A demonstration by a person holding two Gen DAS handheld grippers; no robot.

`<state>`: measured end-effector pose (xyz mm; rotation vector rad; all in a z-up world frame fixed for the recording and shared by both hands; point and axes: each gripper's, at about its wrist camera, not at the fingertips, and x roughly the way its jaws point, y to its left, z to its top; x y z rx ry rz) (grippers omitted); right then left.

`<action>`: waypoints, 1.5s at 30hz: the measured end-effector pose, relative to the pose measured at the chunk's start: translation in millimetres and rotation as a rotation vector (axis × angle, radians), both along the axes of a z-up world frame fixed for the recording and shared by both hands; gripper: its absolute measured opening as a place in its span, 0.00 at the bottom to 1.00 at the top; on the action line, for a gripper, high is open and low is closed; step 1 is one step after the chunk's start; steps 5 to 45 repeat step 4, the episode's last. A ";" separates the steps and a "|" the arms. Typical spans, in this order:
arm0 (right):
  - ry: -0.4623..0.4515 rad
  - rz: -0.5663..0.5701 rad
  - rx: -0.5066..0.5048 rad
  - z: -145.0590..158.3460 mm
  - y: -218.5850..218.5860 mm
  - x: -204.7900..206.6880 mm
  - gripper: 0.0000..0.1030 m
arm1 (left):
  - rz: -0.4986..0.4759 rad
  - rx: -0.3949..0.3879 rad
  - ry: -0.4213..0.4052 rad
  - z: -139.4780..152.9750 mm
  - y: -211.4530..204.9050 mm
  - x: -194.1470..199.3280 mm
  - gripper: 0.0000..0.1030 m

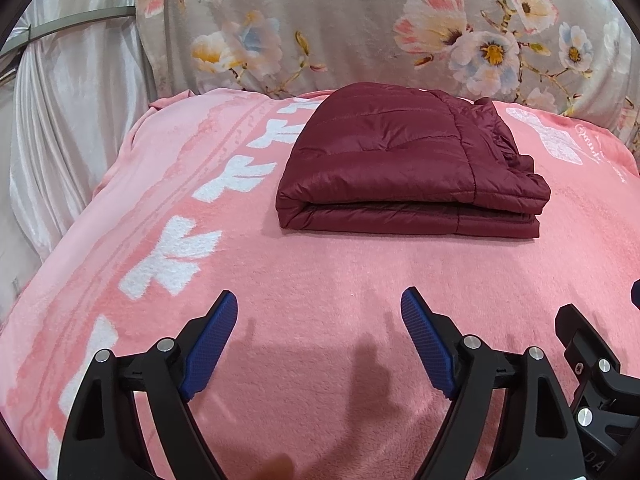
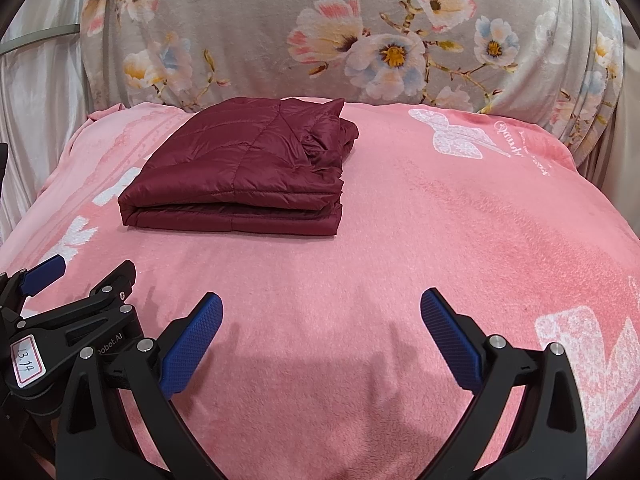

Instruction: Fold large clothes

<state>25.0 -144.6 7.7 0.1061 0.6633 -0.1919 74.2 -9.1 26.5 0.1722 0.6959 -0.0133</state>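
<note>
Folded maroon jacket [image 1: 408, 168] lies crosswise, fold edge nearest; both tongs [image 1: 320, 308] [image 2: 322, 308] wide, empty

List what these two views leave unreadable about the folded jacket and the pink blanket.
- Jacket sleeves, zip and lining: tucked inside the fold, both views.
- Script by the butterfly on the pink blanket: too small and warped, both views.
- Blanket's near edge: cut off behind the claw frames.
</note>
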 end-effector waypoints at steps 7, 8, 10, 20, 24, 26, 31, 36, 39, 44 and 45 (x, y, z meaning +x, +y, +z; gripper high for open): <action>0.000 0.001 -0.001 -0.1 -0.3 0.0 0.94 | 0.004 0.004 -0.004 1.2 -1.4 -0.4 0.76; 0.000 0.001 -0.001 -0.1 -0.3 0.0 0.94 | 0.004 0.004 -0.004 1.2 -1.4 -0.4 0.76; 0.000 0.001 -0.001 -0.1 -0.3 0.0 0.94 | 0.004 0.004 -0.004 1.2 -1.4 -0.4 0.76; 0.000 0.001 -0.001 -0.1 -0.3 0.0 0.94 | 0.004 0.004 -0.004 1.2 -1.4 -0.4 0.76; 0.000 0.001 -0.001 -0.1 -0.3 0.0 0.94 | 0.004 0.004 -0.004 1.2 -1.4 -0.4 0.76; 0.000 0.001 -0.001 -0.1 -0.3 0.0 0.94 | 0.004 0.004 -0.004 1.2 -1.4 -0.4 0.76; 0.000 0.001 -0.001 -0.1 -0.3 0.0 0.94 | 0.004 0.004 -0.004 1.2 -1.4 -0.4 0.76; 0.000 0.001 -0.001 -0.1 -0.3 0.0 0.94 | 0.004 0.004 -0.004 1.2 -1.4 -0.4 0.76; 0.000 0.001 -0.001 -0.1 -0.3 0.0 0.94 | 0.004 0.004 -0.004 1.2 -1.4 -0.4 0.76; 0.000 0.001 -0.001 -0.1 -0.3 0.0 0.94 | 0.004 0.004 -0.004 1.2 -1.4 -0.4 0.76; 0.000 0.001 -0.001 -0.1 -0.3 0.0 0.94 | 0.004 0.004 -0.004 1.2 -1.4 -0.4 0.76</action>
